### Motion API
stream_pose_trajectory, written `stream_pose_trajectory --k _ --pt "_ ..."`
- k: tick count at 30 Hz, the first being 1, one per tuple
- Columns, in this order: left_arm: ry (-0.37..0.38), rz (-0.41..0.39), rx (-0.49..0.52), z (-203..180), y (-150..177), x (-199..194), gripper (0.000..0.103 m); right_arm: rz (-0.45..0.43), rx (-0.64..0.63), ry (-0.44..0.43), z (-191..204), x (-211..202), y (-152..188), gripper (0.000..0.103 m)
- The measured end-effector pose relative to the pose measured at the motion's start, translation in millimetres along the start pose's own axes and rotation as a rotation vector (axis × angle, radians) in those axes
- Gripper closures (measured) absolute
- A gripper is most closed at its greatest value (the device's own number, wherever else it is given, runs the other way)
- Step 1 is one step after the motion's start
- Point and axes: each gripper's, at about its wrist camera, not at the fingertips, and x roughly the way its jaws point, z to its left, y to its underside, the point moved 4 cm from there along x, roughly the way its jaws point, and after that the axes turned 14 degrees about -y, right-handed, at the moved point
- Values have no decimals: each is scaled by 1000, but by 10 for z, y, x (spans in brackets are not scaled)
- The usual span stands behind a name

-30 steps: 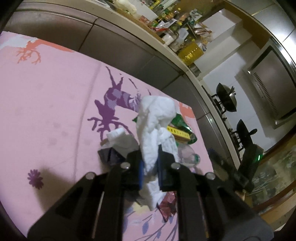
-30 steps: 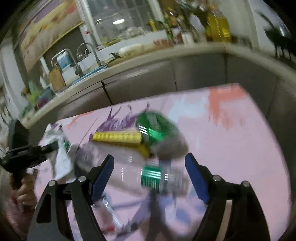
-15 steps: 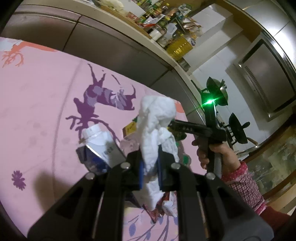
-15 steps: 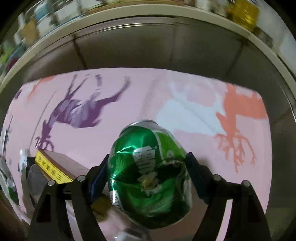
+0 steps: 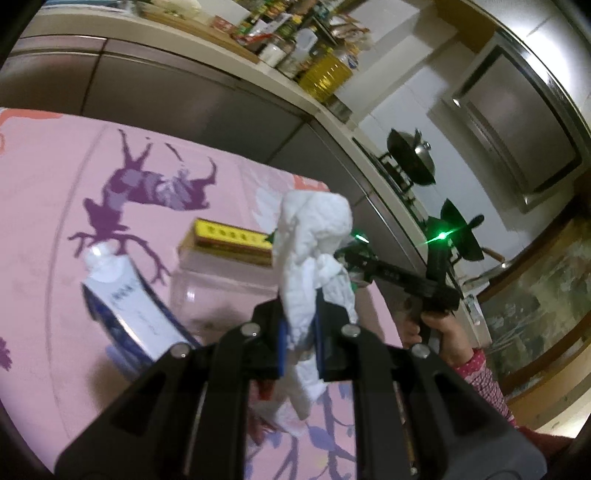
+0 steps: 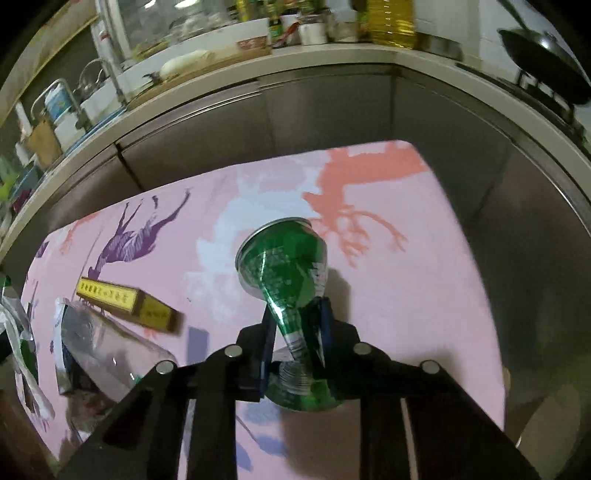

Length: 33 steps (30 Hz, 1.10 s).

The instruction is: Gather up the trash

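We clamp left tongs (image 5: pixel 300 338) on soft, light crumpled tissue (image 5: pixel 312 254); right tongs (image 6: pixel 295 334) pinch crushed green can (image 6: pixel 286 269) at dented waist, thin, slippery.

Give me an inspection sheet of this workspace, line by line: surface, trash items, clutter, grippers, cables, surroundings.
Surface: pink tablecloth with purple and orange deer prints.
Job's things: white tissue and crushed green can, both held; yellow box, clear plastic bottle and white-and-blue carton lying on the cloth.
Clutter: red wrapper scrap partly hidden under the left gripper.
Grippers: left gripper shut on the tissue; right gripper shut on the can's pinched middle.
Cables: nothing seen.
Surroundings: grey cabinets, counter with an oil bottle, wok on the stove.
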Motion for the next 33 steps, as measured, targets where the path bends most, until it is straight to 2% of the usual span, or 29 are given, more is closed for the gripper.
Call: stream_pose_trajectory --k 4,6,7,13,18,22,26,29,33 --pt "3 19 33 -231 89 52 92 -22 44 -5 -207 -169 185 89" --pt "6 31 55 -357 137 80 92 -47 79 -25 -307 -300 301 97" --pt "7 35 63 -404 157 93 92 -77 122 -78 -370 -389 379 97" --pt "13 78 145 -823 324 215 92 -211 281 -245 -546 -869 764 97" --pt "26 122 213 -1204 496 387 92 -284 303 -296 -600 -1224 1163 97" --pt "47 174 288 -1654 637 644 92 -348 325 -250 -851 -1530 1439 97" --pt "84 223 383 -2267 781 965 92 -442 391 -171 -1350 -1943 1710 97" --pt "137 263 470 -2865 914 1305 92 -489 460 -102 -1750 -2185 1955 97" --pt "221 307 534 -3456 1099 1695 92 -516 550 -31 -2198 -2365 2277 97"
